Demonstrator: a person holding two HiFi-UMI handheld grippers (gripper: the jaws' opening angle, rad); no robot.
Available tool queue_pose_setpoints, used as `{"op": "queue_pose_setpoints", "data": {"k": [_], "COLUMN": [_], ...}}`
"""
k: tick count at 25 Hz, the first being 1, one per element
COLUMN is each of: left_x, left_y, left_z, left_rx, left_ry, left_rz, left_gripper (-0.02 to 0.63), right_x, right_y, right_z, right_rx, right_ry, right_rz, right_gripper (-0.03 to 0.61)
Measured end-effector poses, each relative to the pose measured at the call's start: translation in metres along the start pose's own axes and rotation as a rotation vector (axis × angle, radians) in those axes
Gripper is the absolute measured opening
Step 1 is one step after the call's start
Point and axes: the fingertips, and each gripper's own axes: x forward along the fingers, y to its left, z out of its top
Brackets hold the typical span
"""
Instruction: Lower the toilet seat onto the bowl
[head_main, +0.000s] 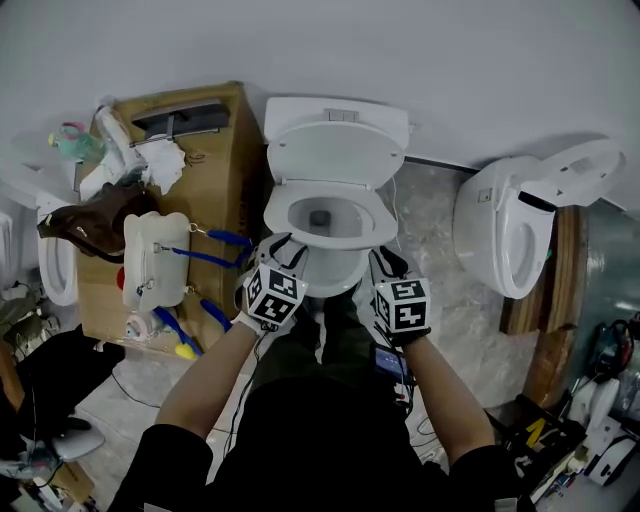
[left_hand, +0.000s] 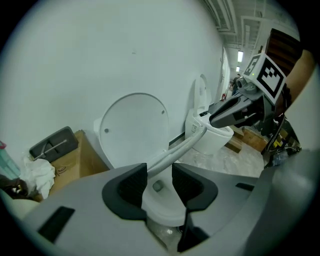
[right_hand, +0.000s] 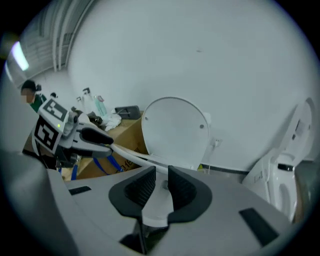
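A white toilet stands against the wall with its lid (head_main: 335, 150) upright against the tank. The seat ring (head_main: 376, 214) lies low over the bowl (head_main: 335, 268), its front edge held from both sides. My left gripper (head_main: 283, 247) grips the front left of the seat (left_hand: 175, 152), whose rim passes between the jaws (left_hand: 159, 182). At the front right, my right gripper (head_main: 386, 263) is shut on the same rim (right_hand: 135, 156), which runs on to the left gripper (right_hand: 100, 137). Whether the seat touches the bowl I cannot tell.
A cardboard box (head_main: 215, 190) with rags and tools stands left of the toilet, beside a white jug (head_main: 155, 255) and blue tools (head_main: 215, 255). A second toilet (head_main: 510, 230) and wooden boards (head_main: 560, 300) are on the right. The person's legs are right in front of the bowl.
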Motion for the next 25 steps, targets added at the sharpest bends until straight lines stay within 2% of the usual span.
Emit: {"op": "queue_pose_setpoints", "data": {"k": [4,6,8,10,13,18,25], "left_x": [-0.002,-0.001,0.001,0.002,0.002,0.003,0.006], "left_y": [-0.011,-0.014,-0.017,-0.021,-0.025,-0.035,-0.048], "left_z": [-0.015,-0.019,-0.024,-0.031,-0.042,-0.058,-0.082], "left_rx": [0.009,0.02,0.028,0.03,0.026,0.01,0.003], "left_ry": [0.003,-0.001,0.001,0.007,0.019,0.045,0.085], "left_rz": [0.005,0.014,0.021,0.032,0.051,0.06,0.063], "left_gripper": [0.166,0.166,0.166,0.166,0.166,0.166,0.166], "right_x": [0.0,0.002,0.004,0.007,0.016,0.021,0.03], "right_y": [0.007,0.012,0.016,0.02,0.025,0.028,0.027], "right_z": [-0.026,-0.035,-0.043,-0.054,-0.069,-0.073,-0.092], "right_rx": [0.252,0.428,0.613,0.736,0.839,0.99,1.042], "right_ry": [0.047,0.053,0.055,0.071,0.094,0.061,0.088], "right_rz": [0.143,0.242,0.331,0.394,0.456,0.539,0.54], "right_gripper": [0.094,0.097,0.142,0.169,0.189,0.196,0.193]}}
